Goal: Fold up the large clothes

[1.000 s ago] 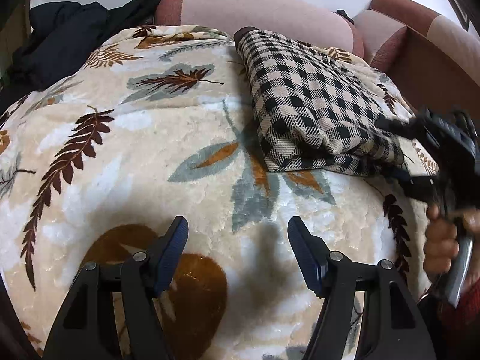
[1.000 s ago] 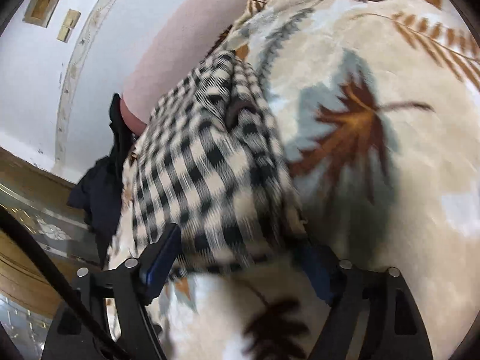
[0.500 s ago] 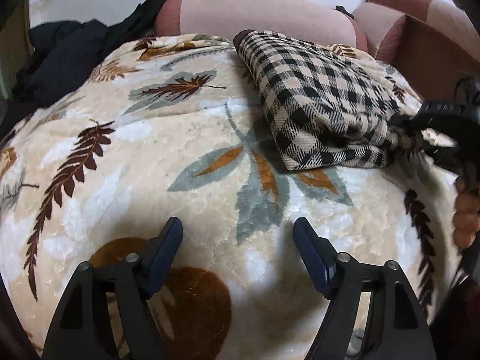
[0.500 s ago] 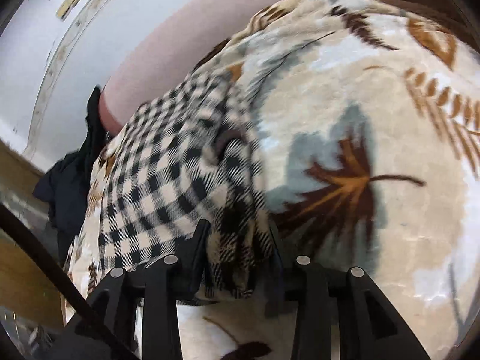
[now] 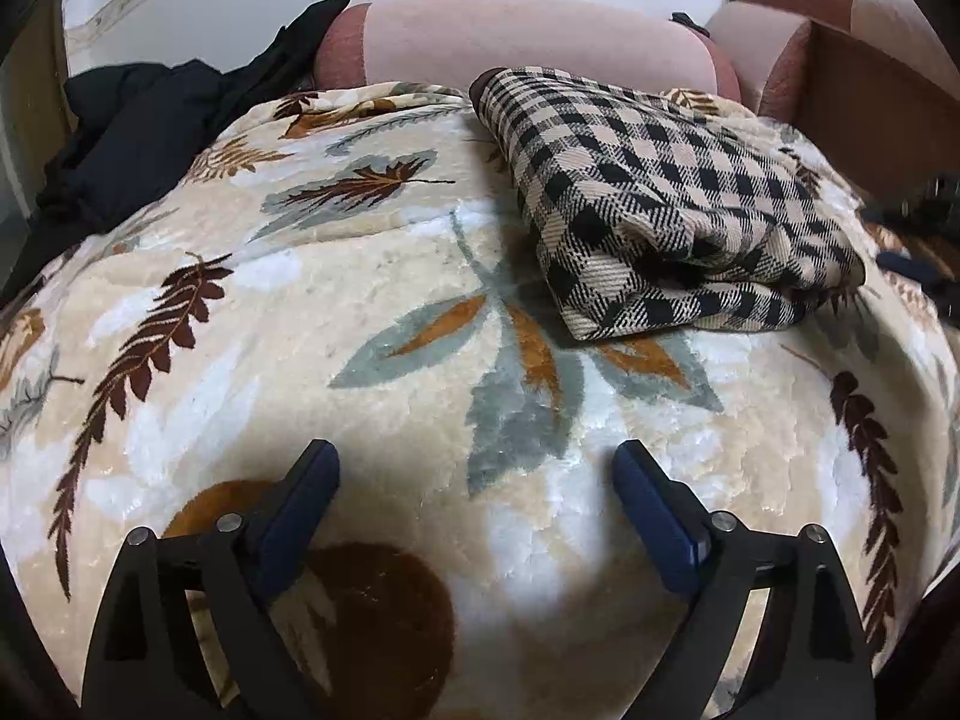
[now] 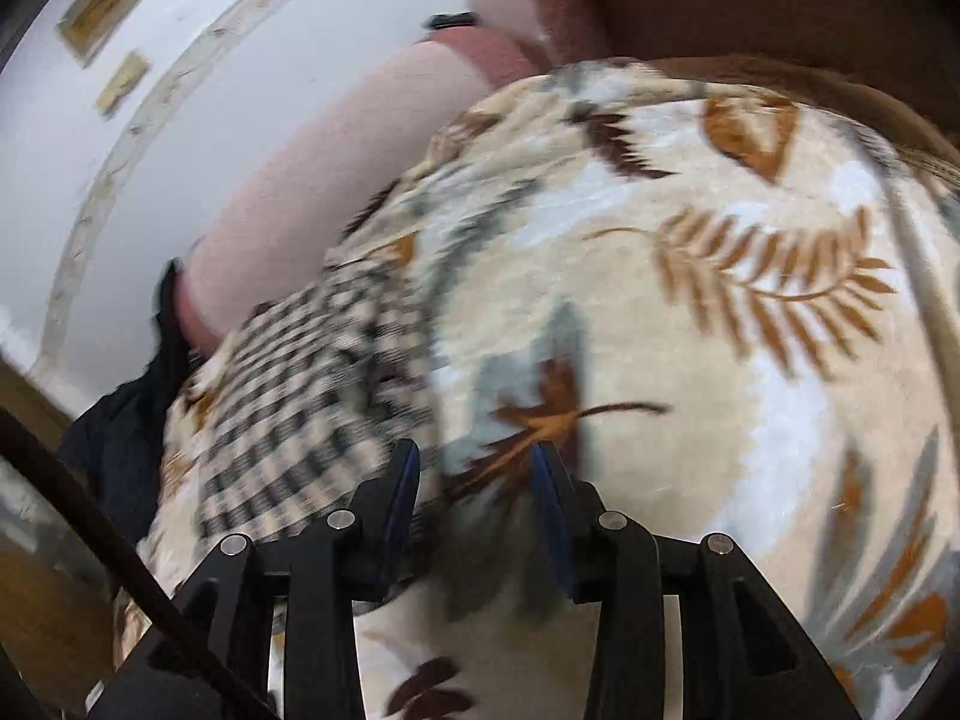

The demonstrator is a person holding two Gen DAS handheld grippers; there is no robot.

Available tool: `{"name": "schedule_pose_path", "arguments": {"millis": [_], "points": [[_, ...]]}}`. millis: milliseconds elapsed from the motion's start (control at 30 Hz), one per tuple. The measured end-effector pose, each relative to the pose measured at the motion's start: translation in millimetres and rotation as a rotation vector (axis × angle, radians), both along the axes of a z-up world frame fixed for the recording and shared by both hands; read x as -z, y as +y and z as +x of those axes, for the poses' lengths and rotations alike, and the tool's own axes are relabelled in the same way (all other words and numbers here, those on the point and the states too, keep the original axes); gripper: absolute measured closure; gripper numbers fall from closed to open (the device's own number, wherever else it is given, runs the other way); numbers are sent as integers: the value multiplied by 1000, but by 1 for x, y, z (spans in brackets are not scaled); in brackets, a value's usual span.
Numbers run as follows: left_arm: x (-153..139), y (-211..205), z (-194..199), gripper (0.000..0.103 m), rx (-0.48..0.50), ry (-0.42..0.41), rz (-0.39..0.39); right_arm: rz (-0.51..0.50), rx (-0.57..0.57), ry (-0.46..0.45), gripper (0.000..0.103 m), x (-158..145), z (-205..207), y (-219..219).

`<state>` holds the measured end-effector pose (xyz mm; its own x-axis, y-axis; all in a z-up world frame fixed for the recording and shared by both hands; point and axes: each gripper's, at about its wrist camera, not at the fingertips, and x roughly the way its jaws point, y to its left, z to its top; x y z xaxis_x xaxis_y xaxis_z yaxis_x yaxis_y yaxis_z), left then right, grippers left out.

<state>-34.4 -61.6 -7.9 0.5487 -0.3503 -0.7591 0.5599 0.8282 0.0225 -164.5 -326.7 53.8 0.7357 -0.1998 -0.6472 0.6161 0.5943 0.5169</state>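
Observation:
A folded black-and-beige checked garment (image 5: 666, 204) lies on the leaf-patterned blanket (image 5: 372, 312), at the far right. My left gripper (image 5: 474, 480) is open and empty, low over the blanket, well in front of the garment. In the blurred right wrist view the garment (image 6: 300, 396) lies to the left of my right gripper (image 6: 474, 468), whose jaws stand partly open with nothing between them. The right gripper also shows at the right edge of the left wrist view (image 5: 924, 240), just beside the garment's right end.
A heap of dark clothes (image 5: 144, 126) lies at the blanket's far left. A pink sofa back (image 5: 528, 36) runs behind, with a brown armrest (image 5: 870, 84) at the right. A white wall (image 6: 180, 90) stands behind the sofa.
My right gripper was shut on the checked garment's edge half a second ago; it has let go, opened partly and pulled back to the right. The left gripper has stayed open and nearly still.

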Motion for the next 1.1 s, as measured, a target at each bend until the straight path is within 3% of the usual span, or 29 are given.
{"name": "schedule_pose_path", "arguments": {"millis": [133,267,367,467,567,667,733,767,867,933,1033,1100], "points": [[0,-1,3,10,0,19,3,-69,-205,-27,61,-6,33,40],[-14,11,3,10,-27,74,-22,-70,-361,-12,64,-4,76,69],[-41,35,-3,10,-83,42,-93,-7,-431,-49,65,-3,97,84],[-69,55,-8,10,-128,-29,-116,114,-522,32,65,28,118,102],[-84,72,-11,10,-177,-78,-117,203,-595,120,64,52,113,122],[-90,78,-12,10,-201,-107,-106,270,-643,137,64,45,91,133],[-93,79,-14,10,-198,-111,-105,205,-618,129,64,25,70,134],[-94,78,-19,10,-196,-114,-105,131,-578,132,63,13,55,134],[-101,73,-34,10,-178,-138,-97,-142,-429,182,46,-14,17,136],[-102,69,-41,10,-162,-136,-95,-296,-311,211,43,-18,-5,136],[-97,63,-51,10,-140,-93,-100,-416,-175,286,43,-10,-15,124],[-90,58,-52,10,-122,-55,-103,-386,-142,298,43,-6,-13,112]]}}
